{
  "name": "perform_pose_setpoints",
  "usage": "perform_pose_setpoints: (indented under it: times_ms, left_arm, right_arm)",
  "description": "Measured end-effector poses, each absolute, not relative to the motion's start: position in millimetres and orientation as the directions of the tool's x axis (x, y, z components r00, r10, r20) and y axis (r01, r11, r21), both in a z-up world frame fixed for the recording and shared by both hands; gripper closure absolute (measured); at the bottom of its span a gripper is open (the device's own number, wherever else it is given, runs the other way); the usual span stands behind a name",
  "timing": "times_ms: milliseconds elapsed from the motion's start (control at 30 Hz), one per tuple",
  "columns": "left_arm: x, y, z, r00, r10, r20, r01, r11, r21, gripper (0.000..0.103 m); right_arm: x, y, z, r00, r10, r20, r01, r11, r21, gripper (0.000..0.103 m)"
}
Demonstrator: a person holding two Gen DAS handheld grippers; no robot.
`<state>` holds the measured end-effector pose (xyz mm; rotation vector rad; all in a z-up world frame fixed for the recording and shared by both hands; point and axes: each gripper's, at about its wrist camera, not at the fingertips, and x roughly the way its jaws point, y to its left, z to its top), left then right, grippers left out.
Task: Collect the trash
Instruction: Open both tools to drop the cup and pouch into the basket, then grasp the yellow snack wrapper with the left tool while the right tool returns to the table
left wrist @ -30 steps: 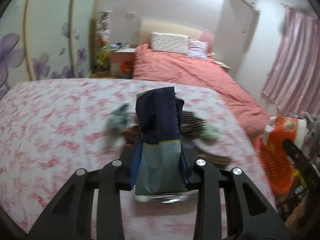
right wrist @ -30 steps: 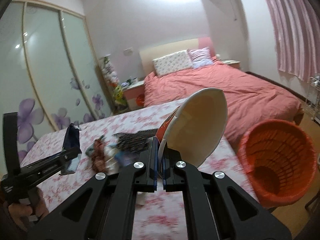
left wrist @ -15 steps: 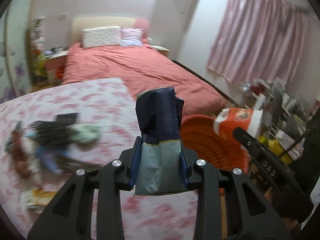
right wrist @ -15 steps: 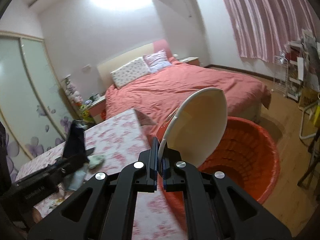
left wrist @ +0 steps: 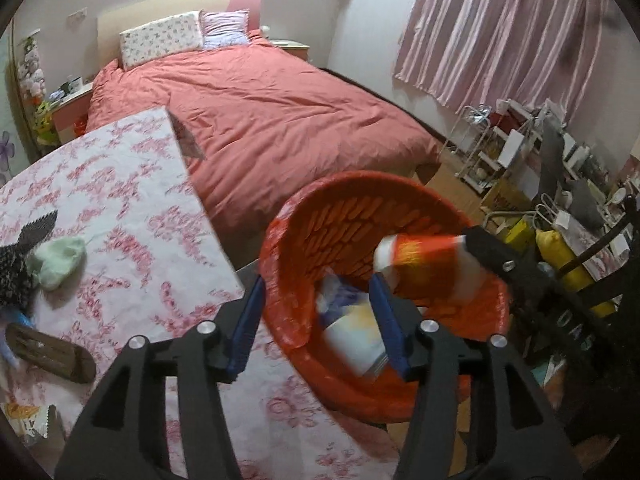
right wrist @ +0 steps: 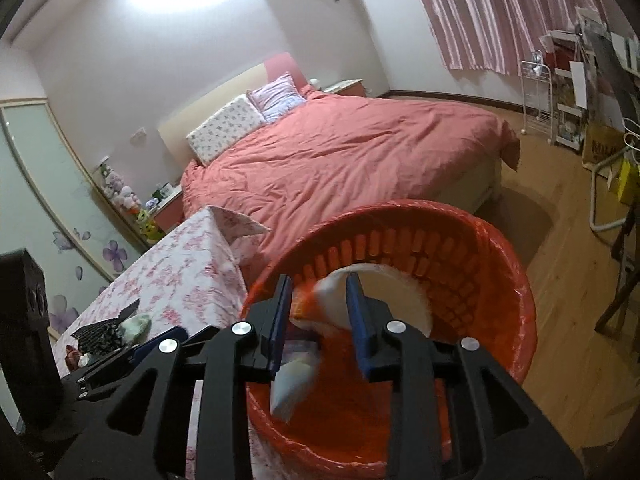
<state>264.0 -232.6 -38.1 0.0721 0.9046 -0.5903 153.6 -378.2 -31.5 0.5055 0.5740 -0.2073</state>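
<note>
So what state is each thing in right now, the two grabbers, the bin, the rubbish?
left gripper: open, jaws just opening, nothing pinched.
right gripper: open, jaws just opening, cup loose between them.
orange basket: upright beside the table, lined, partly filled.
blue packet: blurred, dropping into the basket.
noodle cup: blurred, tipped over the basket.
table: litter left on it.

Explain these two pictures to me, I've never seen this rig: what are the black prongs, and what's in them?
No robot here: a person holds a two-finger gripper in each hand, each with a fisheye camera looking along its fingers. One view is from the left gripper, one from the right gripper. Both hang over the orange basket beside a floral-clothed table where a dark wrapper lies. Both jaws have just been opening: the pouch shows blurred in the basket below the left's, the cup blurred, loose between the right's.
</note>
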Motion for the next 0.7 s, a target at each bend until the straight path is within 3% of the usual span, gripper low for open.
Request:
perform_pose_setpoints:
  times_ms: [100,233,300,433,500,700]
  left_arm:
    - [265,-217,-40,0.489,-0.427,-0.761,0.482,0.859,-0.172,0.043]
    - [257,-189,-30,0.539,-0.380,-0.752,0.440,0.888,-0.134,0.031]
    - [248,-171,-24,0.573,-0.351,-0.740,0.417,0.903,-0.105,0.026]
    - [230,-129,-14,0.647,-0.290,-0.706,0.370,0.928,-0.042,0.017]
    - [223,-109,-10,0.670,-0.261,-0.695,0.345,0.938,-0.019,0.016]
    - [212,-41,-7,0.706,-0.170,-0.688,0.241,0.971,0.007,0.015]
  right_arm:
    - [149,-377,-27,0.821,-0.071,-0.566,0.340,0.858,0.385,0.065]
    - [150,-376,-19,0.829,-0.078,-0.554,0.329,0.869,0.370,0.064]
    - [149,-366,-14,0.835,-0.071,-0.545,0.311,0.879,0.362,0.057]
    - [149,-339,-6,0.843,-0.042,-0.536,0.263,0.902,0.342,0.053]
    - [149,-324,-4,0.845,-0.023,-0.535,0.235,0.914,0.332,0.047]
    - [154,-271,-7,0.829,0.038,-0.557,0.149,0.946,0.287,0.044]
